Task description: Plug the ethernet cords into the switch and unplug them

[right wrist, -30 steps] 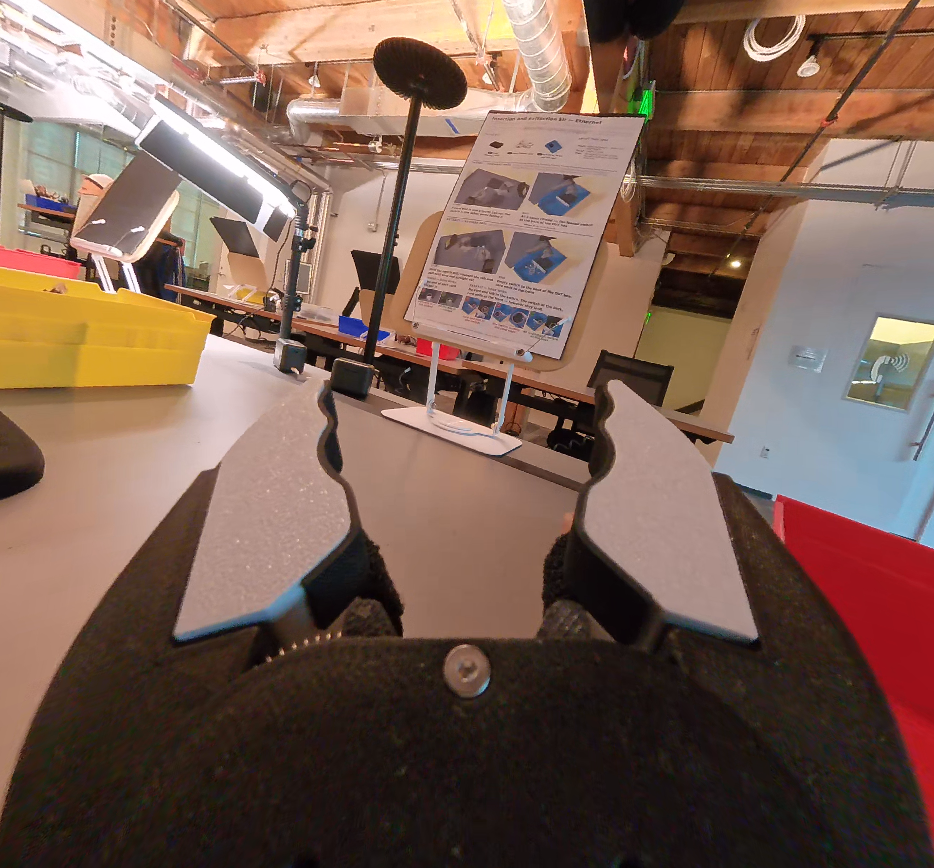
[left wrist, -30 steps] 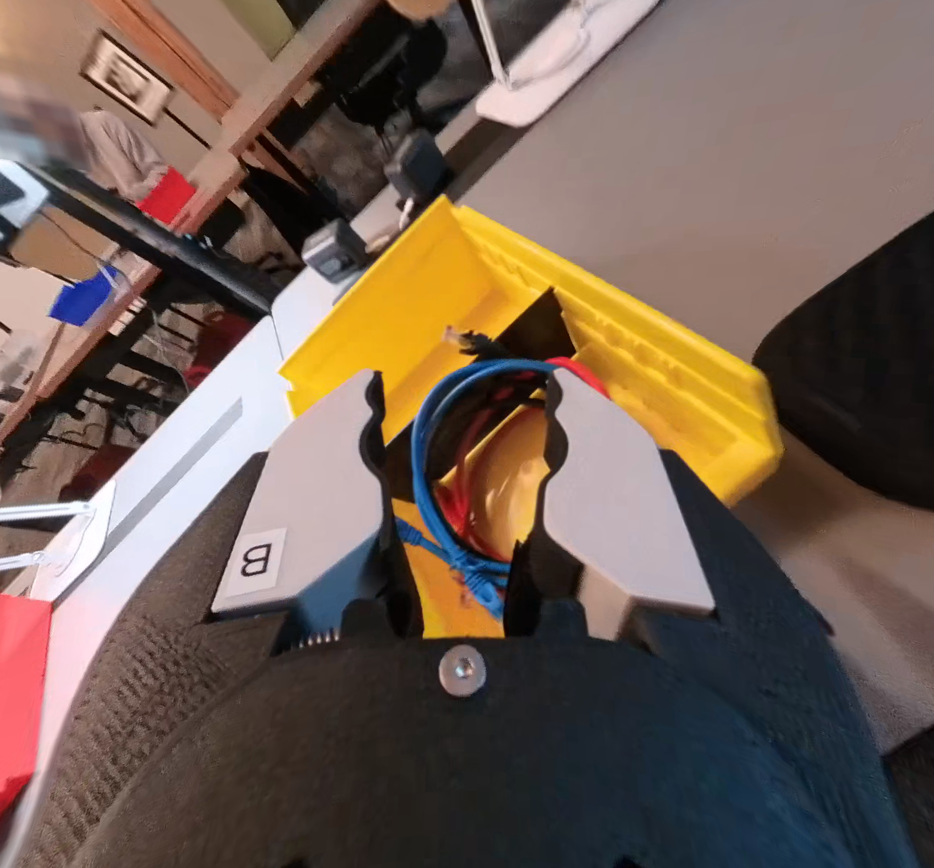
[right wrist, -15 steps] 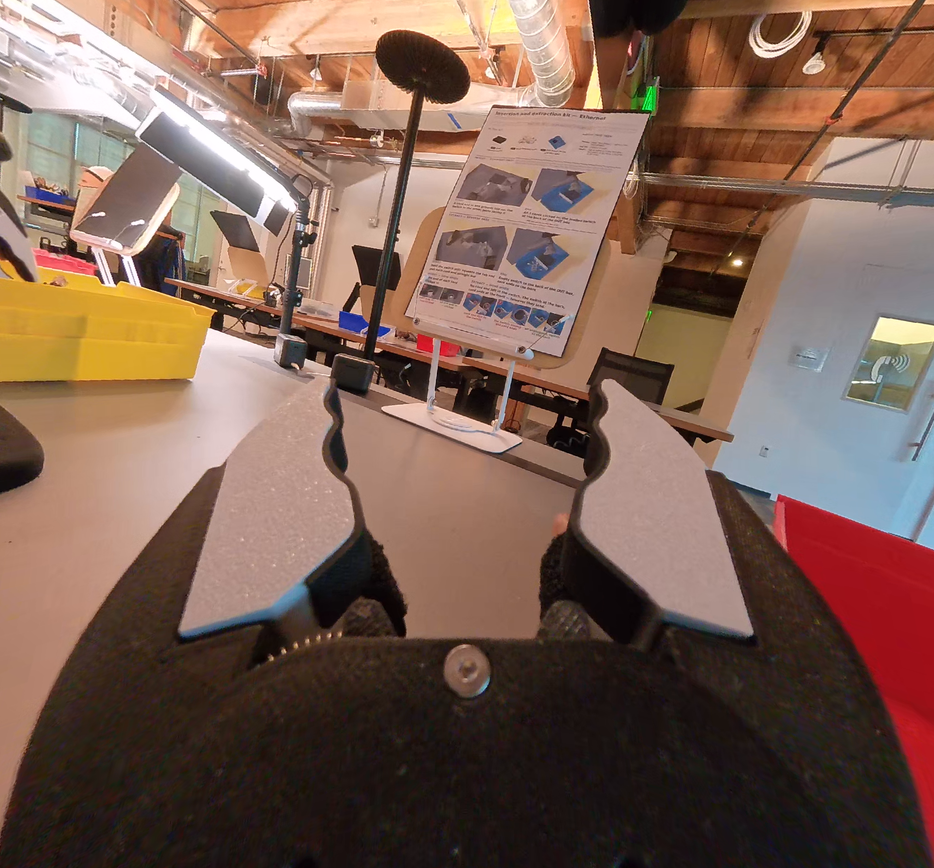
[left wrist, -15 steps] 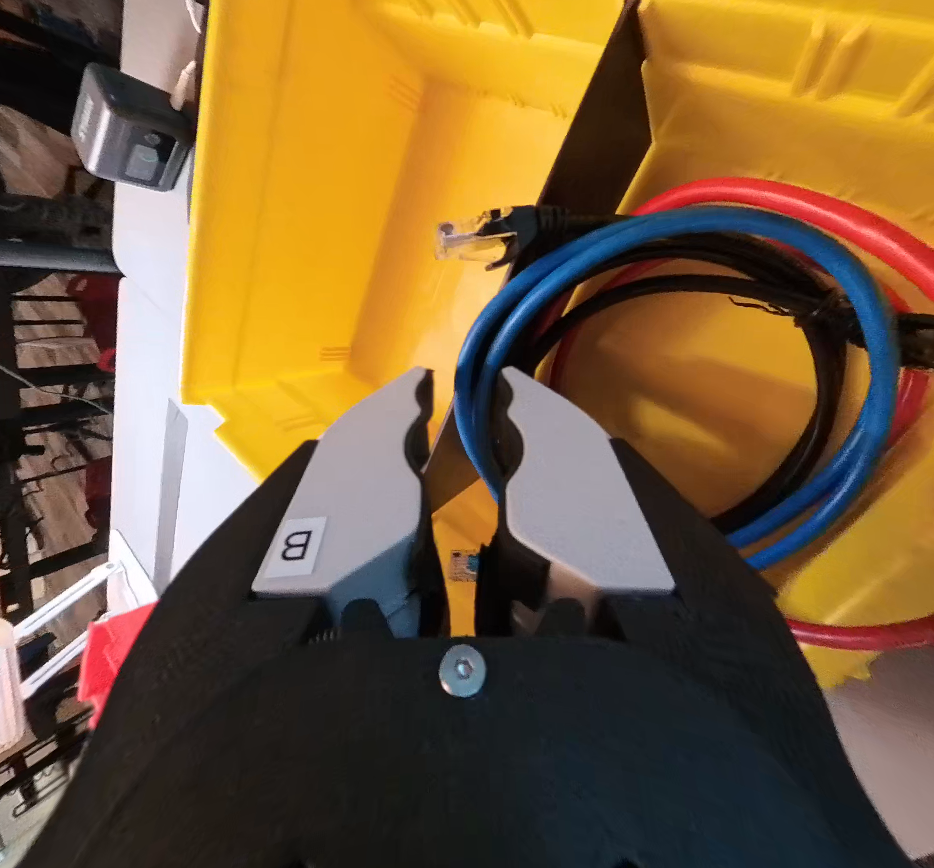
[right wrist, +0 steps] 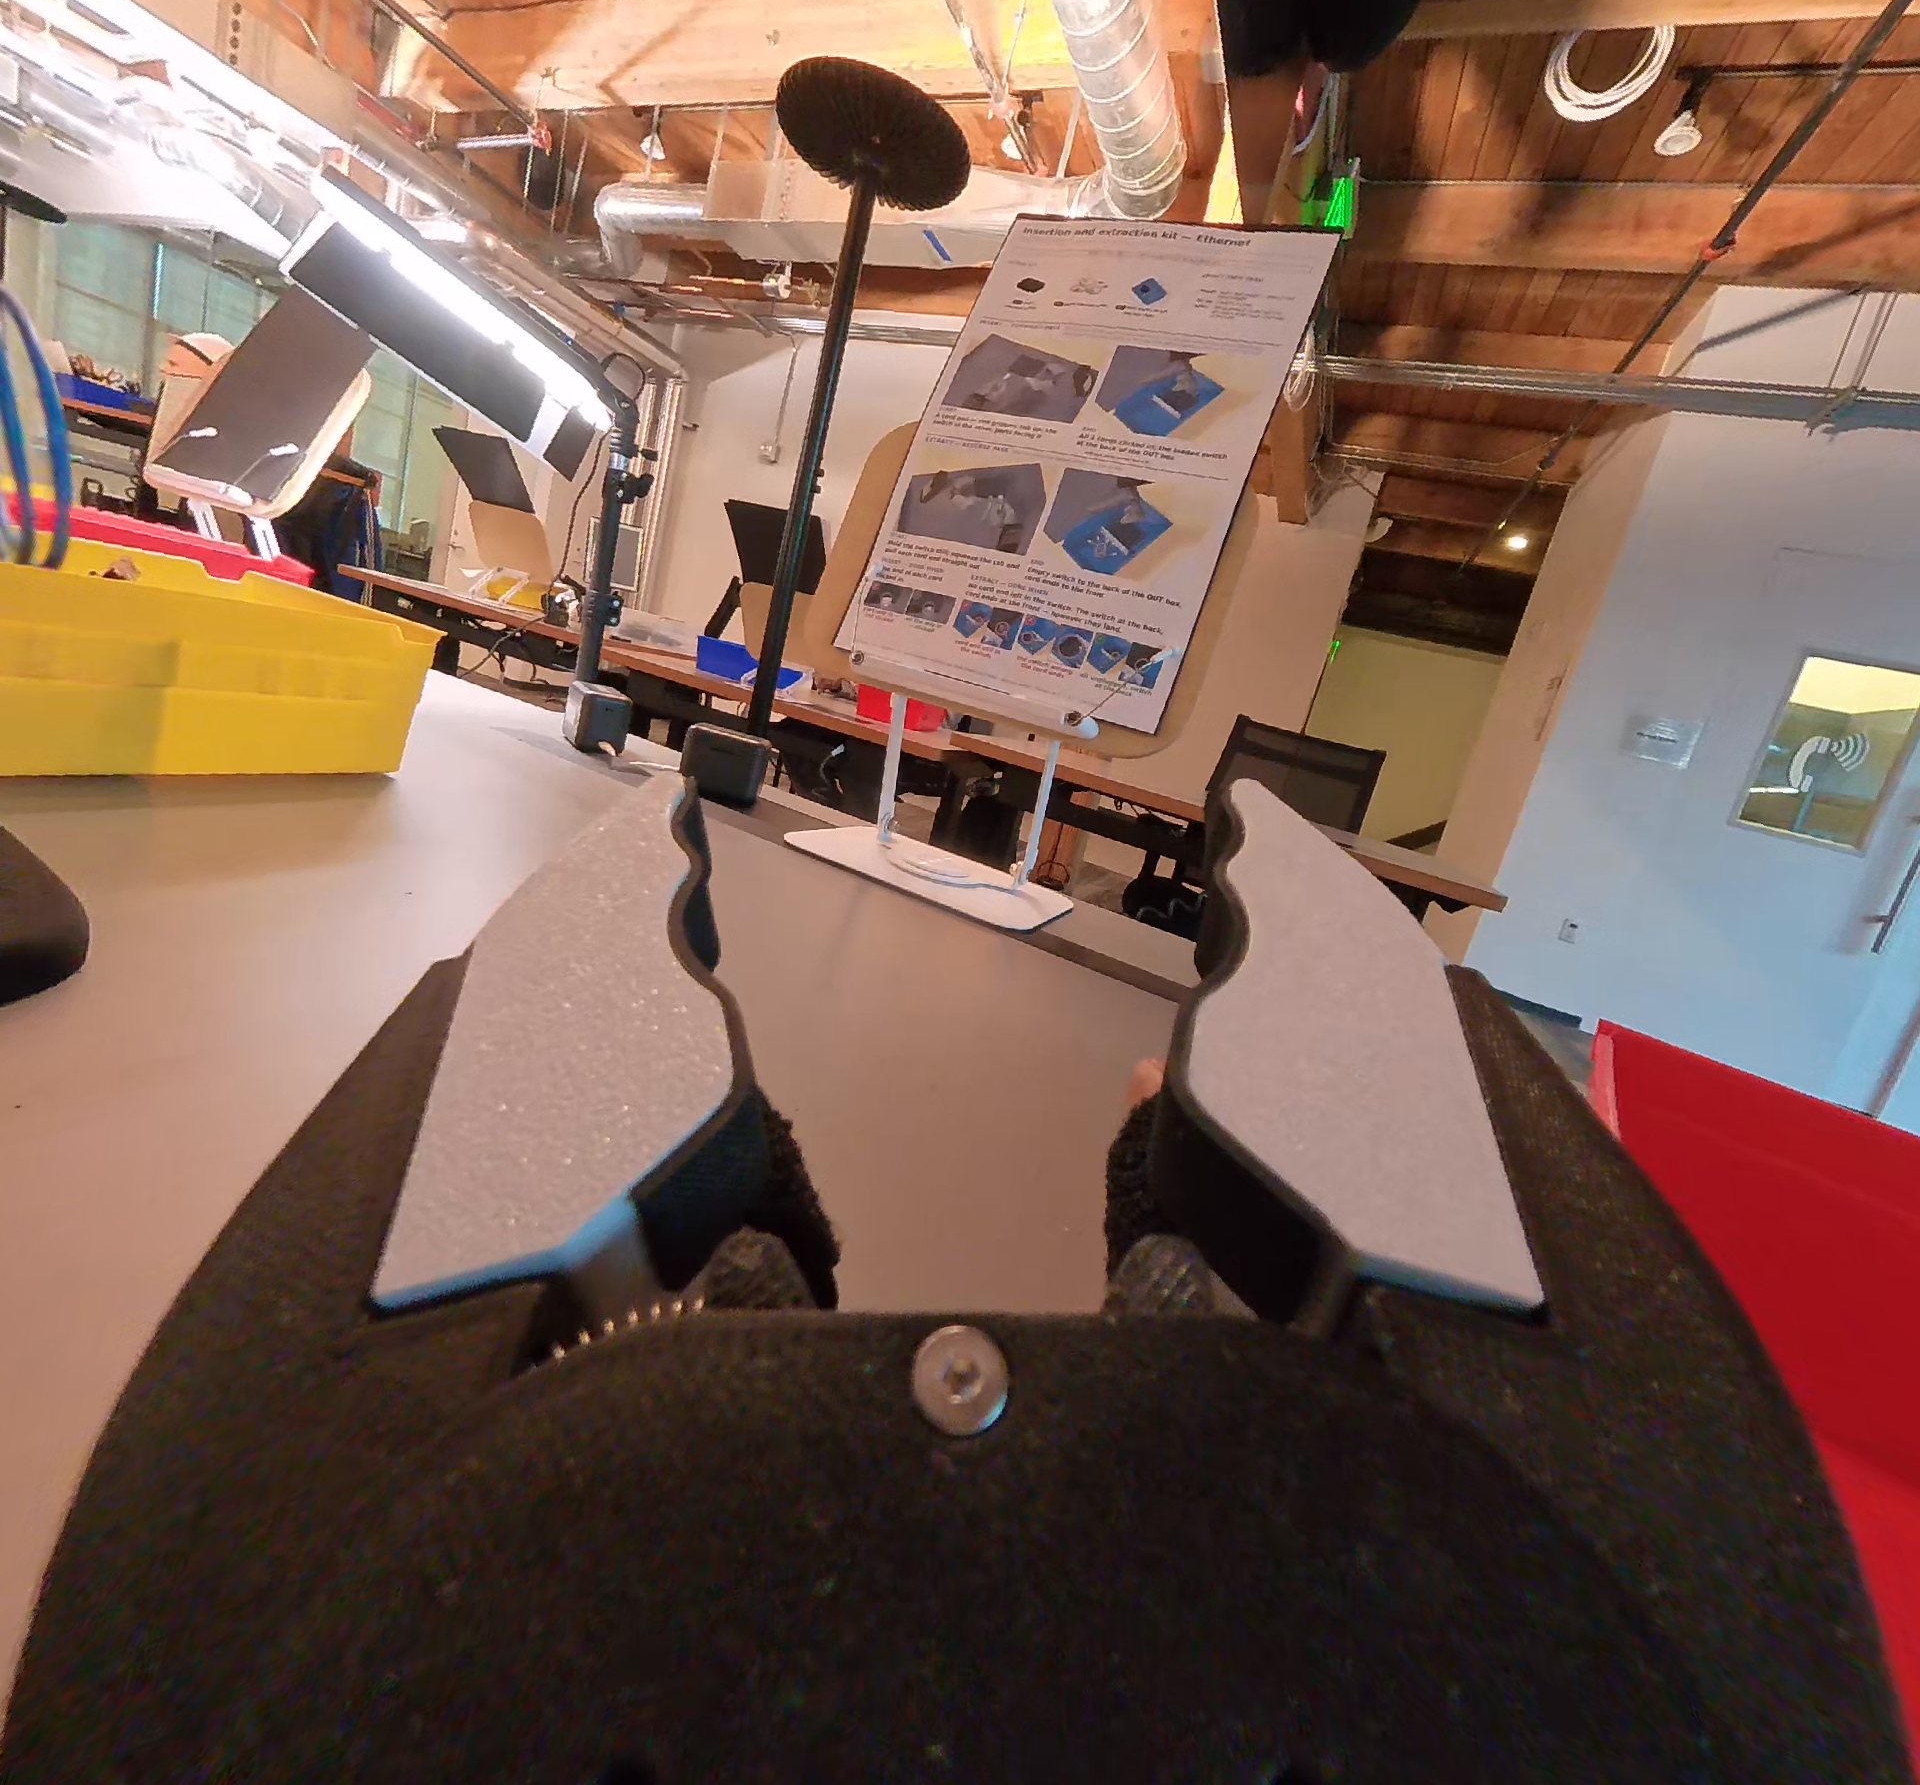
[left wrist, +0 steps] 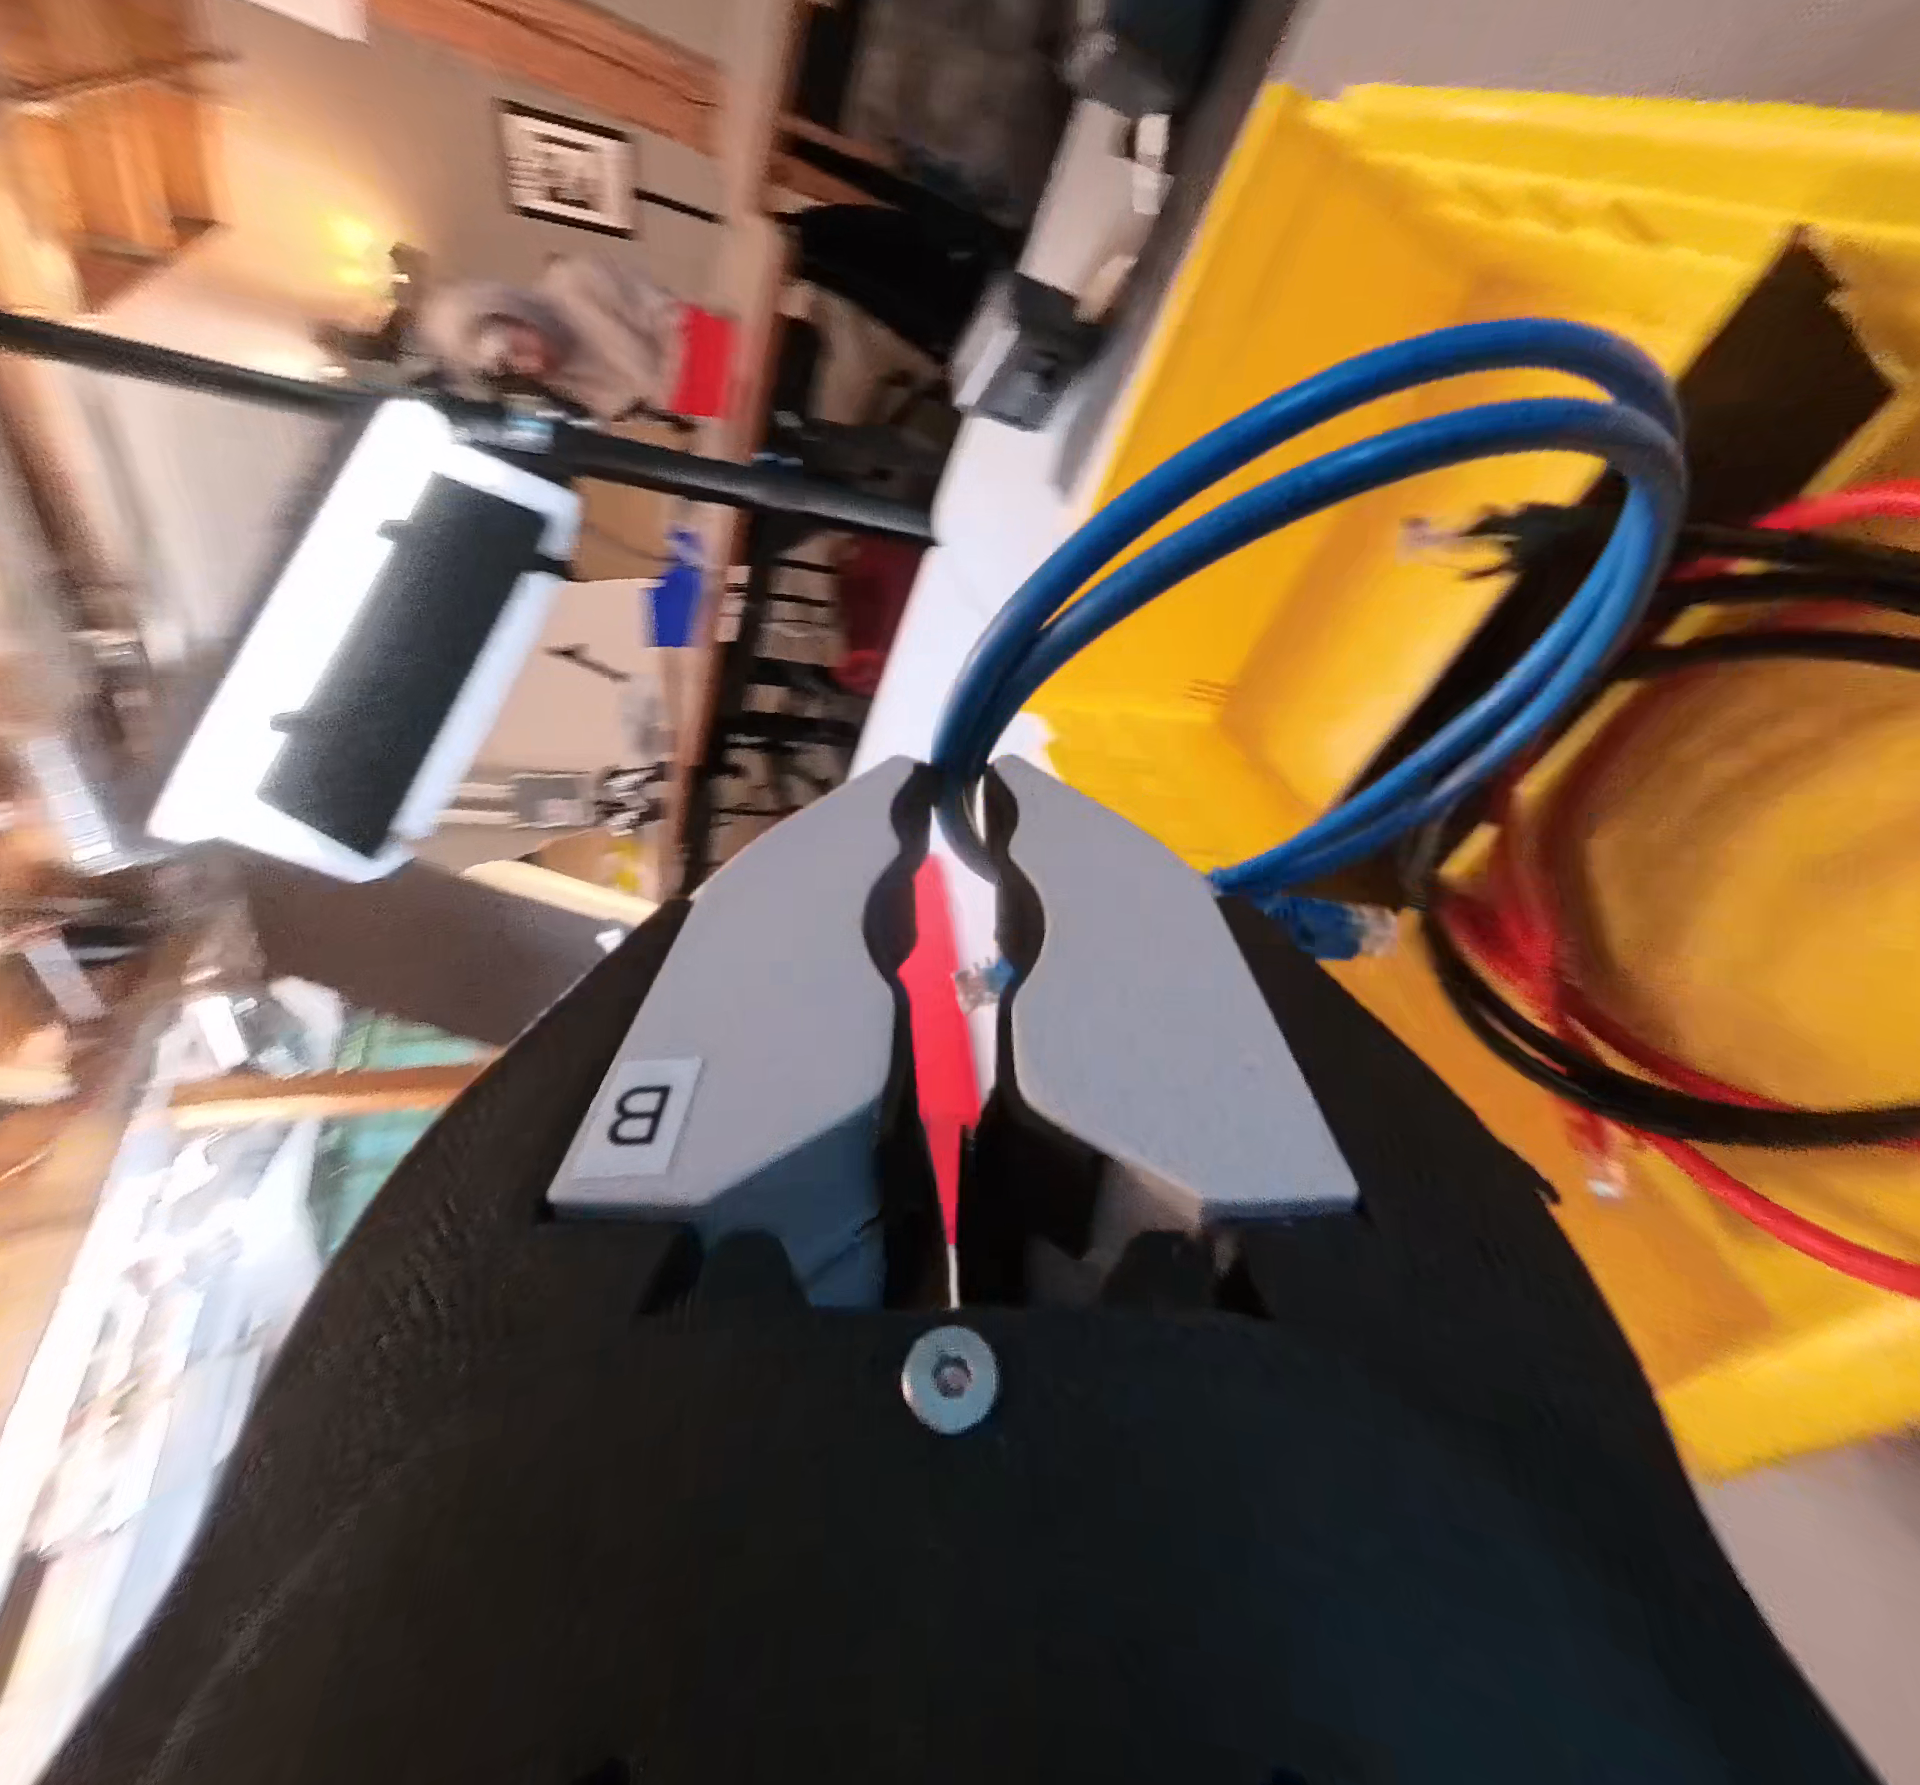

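- Fingers of the left gripper (left wrist: 958, 785) are pinching the looped blue ethernet cord (left wrist: 1351, 530) at their tips; its loops arch up over the near-left corner of the yellow bin (left wrist: 1351, 208).
- Black cords (left wrist: 1662, 1091) and red cords (left wrist: 1787, 1216) lie coiled inside that bin, right of a dark divider (left wrist: 1787, 374).
- Bare grey bench (right wrist: 260, 904) spreads wide between the bin's front wall and the right gripper (right wrist: 956, 821).
- Right gripper's fingers are spread apart, holding nothing, low over the bench.
- Sign stand (right wrist: 1081, 488) sits at the bench's far edge; a red bin (right wrist: 1766, 1216) lies at the right.
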Tool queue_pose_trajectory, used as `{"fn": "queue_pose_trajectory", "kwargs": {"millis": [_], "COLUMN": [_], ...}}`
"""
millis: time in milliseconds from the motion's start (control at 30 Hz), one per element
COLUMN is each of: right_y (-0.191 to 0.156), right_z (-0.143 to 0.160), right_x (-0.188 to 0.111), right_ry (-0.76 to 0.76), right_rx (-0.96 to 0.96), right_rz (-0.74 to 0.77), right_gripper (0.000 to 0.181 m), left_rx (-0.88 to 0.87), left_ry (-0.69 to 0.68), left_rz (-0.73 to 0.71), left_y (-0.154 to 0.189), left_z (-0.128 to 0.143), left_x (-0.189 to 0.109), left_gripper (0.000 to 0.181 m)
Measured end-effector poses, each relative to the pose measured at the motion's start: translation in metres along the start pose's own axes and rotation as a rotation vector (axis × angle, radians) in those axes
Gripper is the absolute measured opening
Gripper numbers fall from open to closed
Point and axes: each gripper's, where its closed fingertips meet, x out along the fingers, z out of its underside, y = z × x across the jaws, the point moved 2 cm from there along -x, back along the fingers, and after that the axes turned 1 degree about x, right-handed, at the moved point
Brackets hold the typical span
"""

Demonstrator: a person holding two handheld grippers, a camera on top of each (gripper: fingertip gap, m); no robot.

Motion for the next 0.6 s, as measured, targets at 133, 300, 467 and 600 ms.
{"fn": "queue_pose_trajectory", "kwargs": {"millis": [133,300,467,600], "right_y": [-0.001,-0.003,-0.011,-0.027], "right_z": [0.0,0.0,-0.001,-0.003], "right_x": [0.0,0.0,0.0,0.001], "right_ry": [0.0,-0.003,-0.005,0.003], "right_rx": [-0.005,-0.018,-0.075,-0.18], "right_rz": [-0.002,-0.01,-0.045,-0.095], "right_gripper": [0.09,0.089,0.086,0.086], "left_rx": [-0.023,-0.305,-0.489,-0.644], "left_ry": [0.079,0.458,0.79,1.042], "left_rz": [-0.346,-0.603,-0.5,-0.363], "left_y": [-0.038,-0.057,-0.045,-0.025], "left_z": [-0.031,-0.099,-0.187,-0.259], "left_x": [-0.027,-0.069,-0.092,-0.115], "left_gripper": [0.008,0.006,0.005,0.005]}}
